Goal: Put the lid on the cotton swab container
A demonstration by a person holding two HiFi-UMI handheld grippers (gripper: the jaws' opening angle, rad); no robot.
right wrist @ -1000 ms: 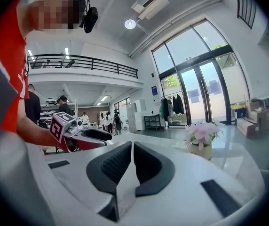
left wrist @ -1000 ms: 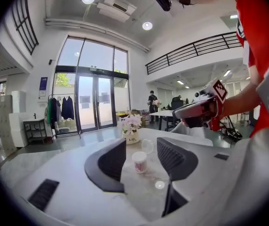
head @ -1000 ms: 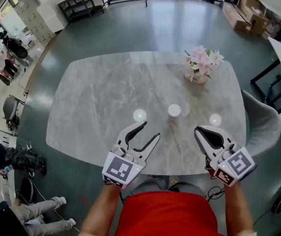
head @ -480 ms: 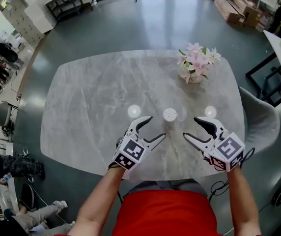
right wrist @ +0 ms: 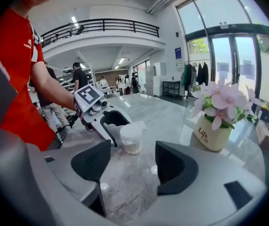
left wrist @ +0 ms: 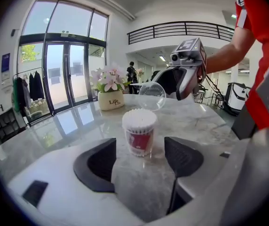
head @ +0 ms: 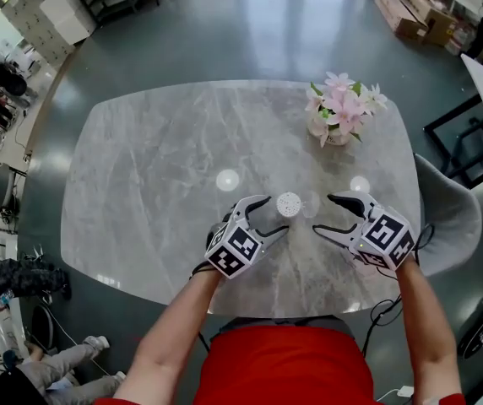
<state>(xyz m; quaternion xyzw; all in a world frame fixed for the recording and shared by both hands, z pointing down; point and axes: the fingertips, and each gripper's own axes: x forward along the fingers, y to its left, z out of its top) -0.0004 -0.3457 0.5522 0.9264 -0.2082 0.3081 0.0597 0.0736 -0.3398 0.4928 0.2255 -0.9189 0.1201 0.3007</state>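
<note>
On the cream flower pot [left wrist: 111, 99] near the cotton swab container [left wrist: 139, 132], "Life"

Head view steeply above table [head: 140, 167]; gripper views low, opposed, both on cotton swab container [head: 289, 204].

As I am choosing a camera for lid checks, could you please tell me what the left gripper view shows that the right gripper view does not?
Only the left gripper view: the right gripper, jaws opening with nothing between them; the red label on the container; the clear lid, plain behind it. Only the right gripper view: the left gripper, jaws opening, also empty. Both: the uncapped container on the table and the flower pot.
</note>
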